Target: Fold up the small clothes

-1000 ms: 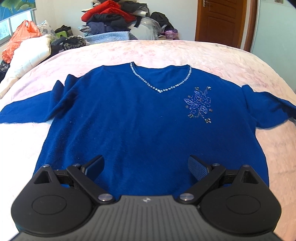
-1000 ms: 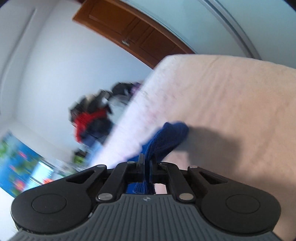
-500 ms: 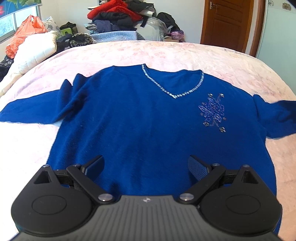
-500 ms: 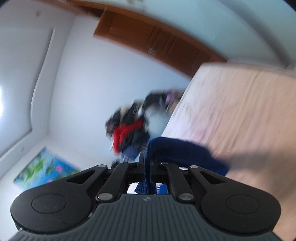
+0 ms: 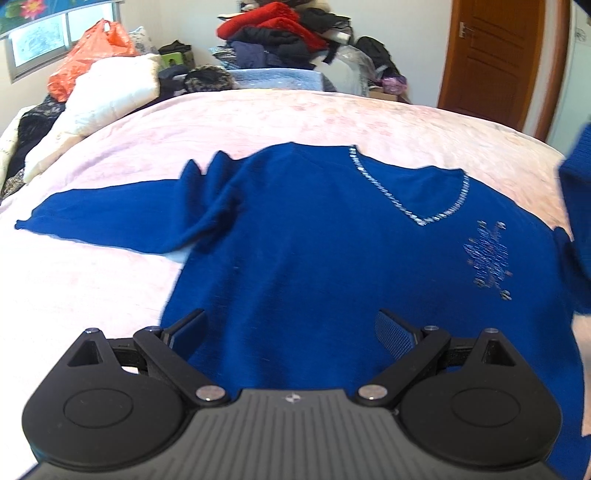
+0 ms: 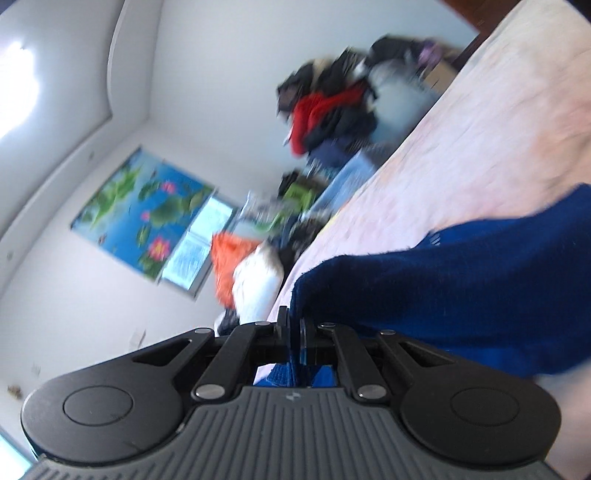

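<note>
A dark blue sweater (image 5: pixel 303 251) with a sparkly V-neck trim and a beaded flower lies front-up on the pink bed (image 5: pixel 258 118). Its left sleeve (image 5: pixel 110 221) stretches flat toward the left. My left gripper (image 5: pixel 291 328) hovers open over the sweater's lower body, nothing between its fingers. The right sleeve (image 5: pixel 580 206) is lifted off the bed at the right edge of the left wrist view. In the right wrist view my right gripper (image 6: pixel 294 328) is shut on that sleeve's (image 6: pixel 461 280) cuff end, and the cloth drapes away to the right.
A heap of clothes (image 5: pixel 288 33) sits beyond the bed's far edge. White bedding (image 5: pixel 107 99) and an orange bag (image 5: pixel 92 51) lie at the far left by the window. A wooden door (image 5: pixel 495 55) stands at the back right.
The right gripper has swung up and across with the sleeve, lifting it off the bed. The left gripper has slid left over the sweater, still open.
</note>
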Action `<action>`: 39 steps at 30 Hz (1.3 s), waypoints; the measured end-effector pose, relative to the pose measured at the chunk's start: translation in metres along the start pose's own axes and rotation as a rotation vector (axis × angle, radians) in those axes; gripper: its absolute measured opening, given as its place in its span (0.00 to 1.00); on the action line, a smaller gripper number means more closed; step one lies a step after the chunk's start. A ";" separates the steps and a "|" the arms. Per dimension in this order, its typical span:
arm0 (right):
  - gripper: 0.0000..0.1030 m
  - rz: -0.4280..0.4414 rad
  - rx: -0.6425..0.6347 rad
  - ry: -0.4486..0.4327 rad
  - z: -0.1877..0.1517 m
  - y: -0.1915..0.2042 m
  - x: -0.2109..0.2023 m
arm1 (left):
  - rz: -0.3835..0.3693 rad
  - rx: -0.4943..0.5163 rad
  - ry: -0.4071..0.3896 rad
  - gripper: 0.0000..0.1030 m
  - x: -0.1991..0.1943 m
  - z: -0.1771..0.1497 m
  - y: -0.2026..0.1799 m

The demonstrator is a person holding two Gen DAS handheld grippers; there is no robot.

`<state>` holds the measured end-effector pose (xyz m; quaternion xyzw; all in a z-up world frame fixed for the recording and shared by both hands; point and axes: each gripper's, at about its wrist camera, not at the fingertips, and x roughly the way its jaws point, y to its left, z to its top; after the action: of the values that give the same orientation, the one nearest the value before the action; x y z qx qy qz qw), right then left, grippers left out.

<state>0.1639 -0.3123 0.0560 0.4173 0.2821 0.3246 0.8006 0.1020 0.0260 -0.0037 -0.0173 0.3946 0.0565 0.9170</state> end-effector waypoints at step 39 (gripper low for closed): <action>0.72 -0.132 0.022 0.419 -0.071 -0.018 0.265 | 0.202 -0.242 0.027 0.95 0.010 -0.001 0.154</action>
<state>0.2845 -0.0861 -0.0415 0.3301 0.4724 0.3478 0.7395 0.0903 0.1801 -0.0099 -0.0886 0.3970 0.1951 0.8925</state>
